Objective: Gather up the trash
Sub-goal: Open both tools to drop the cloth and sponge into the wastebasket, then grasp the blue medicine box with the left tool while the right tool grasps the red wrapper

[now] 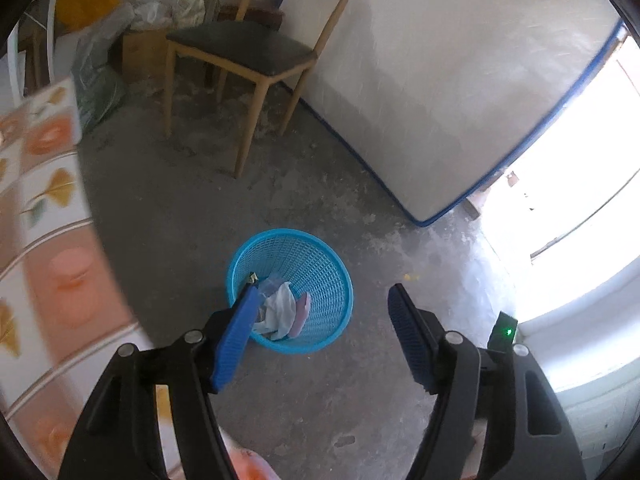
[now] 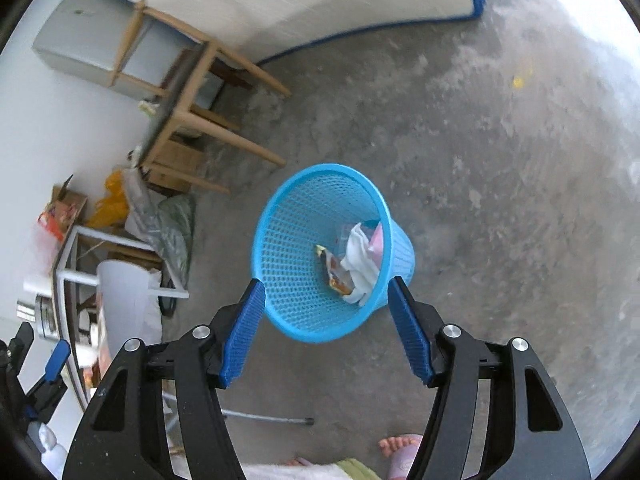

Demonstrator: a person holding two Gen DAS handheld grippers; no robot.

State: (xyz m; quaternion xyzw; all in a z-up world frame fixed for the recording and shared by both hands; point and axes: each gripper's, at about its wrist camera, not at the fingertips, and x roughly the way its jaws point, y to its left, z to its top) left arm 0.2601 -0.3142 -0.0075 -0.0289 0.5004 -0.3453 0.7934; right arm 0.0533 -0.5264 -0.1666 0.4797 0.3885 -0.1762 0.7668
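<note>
Both grippers hang above the blue basket (image 2: 304,312) — right gripper (image 2: 326,320) spread and empty, left gripper (image 1: 320,320) likewise — trash (image 2: 360,264) sits inside.

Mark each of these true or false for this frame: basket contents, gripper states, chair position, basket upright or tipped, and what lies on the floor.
1. The blue mesh basket already holds trash, including a white crumpled tissue and a snack wrapper. True.
2. The right gripper is shut on a wrapper. False: its jaws are open and empty.
3. The left gripper is open and holds nothing. True.
4. The basket lies tipped on its side. False: it stands upright on the concrete floor.
5. The wooden chair stands beside the white mattress. True.
</note>
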